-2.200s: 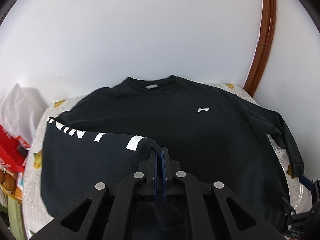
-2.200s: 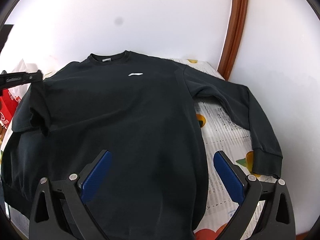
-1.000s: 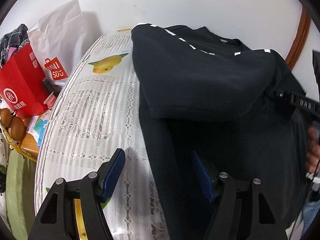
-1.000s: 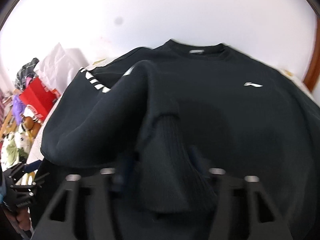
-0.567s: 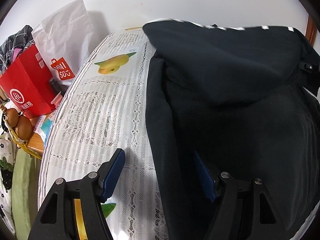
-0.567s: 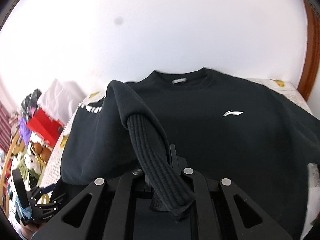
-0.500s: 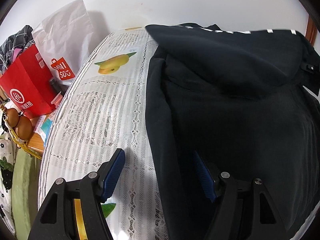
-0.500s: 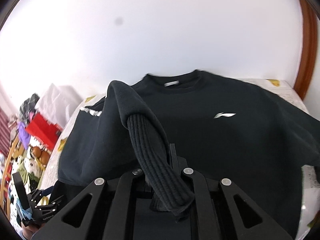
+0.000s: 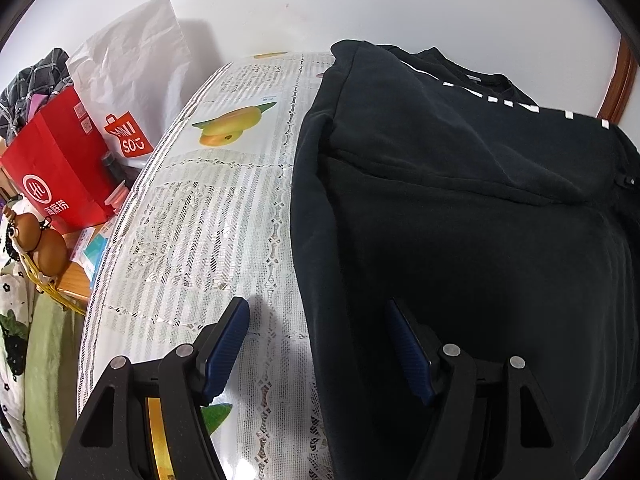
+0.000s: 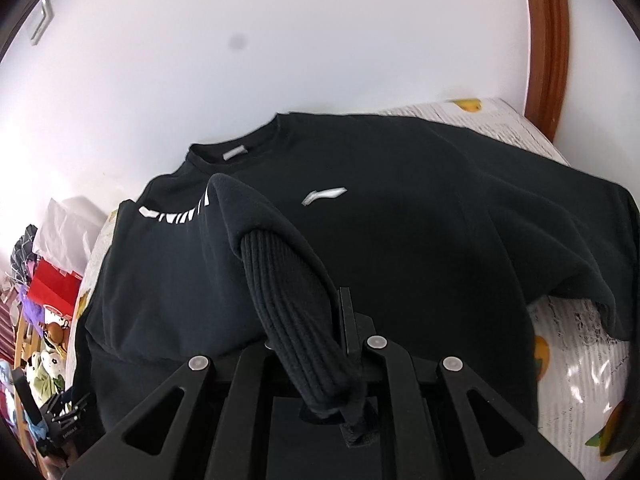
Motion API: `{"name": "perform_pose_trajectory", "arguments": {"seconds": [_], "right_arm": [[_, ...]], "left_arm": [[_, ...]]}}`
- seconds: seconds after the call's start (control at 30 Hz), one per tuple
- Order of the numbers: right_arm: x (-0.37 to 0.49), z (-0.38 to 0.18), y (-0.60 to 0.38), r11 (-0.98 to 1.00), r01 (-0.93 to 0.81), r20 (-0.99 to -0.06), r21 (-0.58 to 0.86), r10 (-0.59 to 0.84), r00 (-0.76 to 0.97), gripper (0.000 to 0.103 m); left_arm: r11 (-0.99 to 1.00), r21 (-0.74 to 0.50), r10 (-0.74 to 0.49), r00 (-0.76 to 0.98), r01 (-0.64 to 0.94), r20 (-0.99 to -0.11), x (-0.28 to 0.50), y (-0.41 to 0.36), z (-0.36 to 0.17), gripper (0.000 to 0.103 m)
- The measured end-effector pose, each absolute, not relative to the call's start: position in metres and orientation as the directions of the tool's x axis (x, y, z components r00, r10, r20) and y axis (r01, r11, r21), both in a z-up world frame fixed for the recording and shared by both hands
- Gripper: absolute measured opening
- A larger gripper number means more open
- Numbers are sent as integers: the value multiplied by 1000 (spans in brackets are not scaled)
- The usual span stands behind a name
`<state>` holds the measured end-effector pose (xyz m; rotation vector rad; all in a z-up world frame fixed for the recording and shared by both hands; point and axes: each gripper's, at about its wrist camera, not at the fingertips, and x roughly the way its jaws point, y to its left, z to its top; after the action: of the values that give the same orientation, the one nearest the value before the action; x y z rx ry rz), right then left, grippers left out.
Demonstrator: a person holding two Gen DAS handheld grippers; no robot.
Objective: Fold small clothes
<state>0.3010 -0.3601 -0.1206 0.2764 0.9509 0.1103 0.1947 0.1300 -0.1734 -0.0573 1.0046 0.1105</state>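
A black sweatshirt [image 10: 400, 248] with a small white chest logo lies front up on a table; it also shows in the left wrist view [image 9: 460, 220]. My right gripper [image 10: 320, 320] is shut on the ribbed sleeve cuff [image 10: 296, 320] and holds the left sleeve, with white lettering, folded across the chest. My left gripper [image 9: 318, 340] is open and empty, low over the sweatshirt's left side edge, one blue finger [image 9: 226, 336] over the cloth-covered table, the other over the fabric.
The table [image 9: 200, 220] has a white lace cloth with fruit prints. Left of it stand a red paper bag [image 9: 52, 176], a white Miniso bag [image 9: 132, 80] and a wire basket with eggs [image 9: 44, 248]. A white wall and a brown door frame [image 10: 548, 40] are behind.
My right gripper took the left sleeve cuff after the left gripper let it go, and has carried the sleeve further across the chest. My left gripper has stayed open by the left edge.
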Motion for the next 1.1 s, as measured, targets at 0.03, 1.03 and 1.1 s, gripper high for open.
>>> {"name": "perform_pose_trajectory", "arguments": {"seconds": [0.03,1.03,1.1], "right_arm": [[300,-124,-364,954,32,-788,300,228,572,10],[289,-121,-343,999,-49,-749,-9,26,662,34],[301,-140,-348,1000,-8,-792,-29,-18,610,34]], "left_arm": [[993,3,67,532,-120,-844,195,130,-173,70],[992,80,122,551,-99,-826,191,112,-168,67],[990,104,142,546,-101,-826,193,112,-171,68]]}}
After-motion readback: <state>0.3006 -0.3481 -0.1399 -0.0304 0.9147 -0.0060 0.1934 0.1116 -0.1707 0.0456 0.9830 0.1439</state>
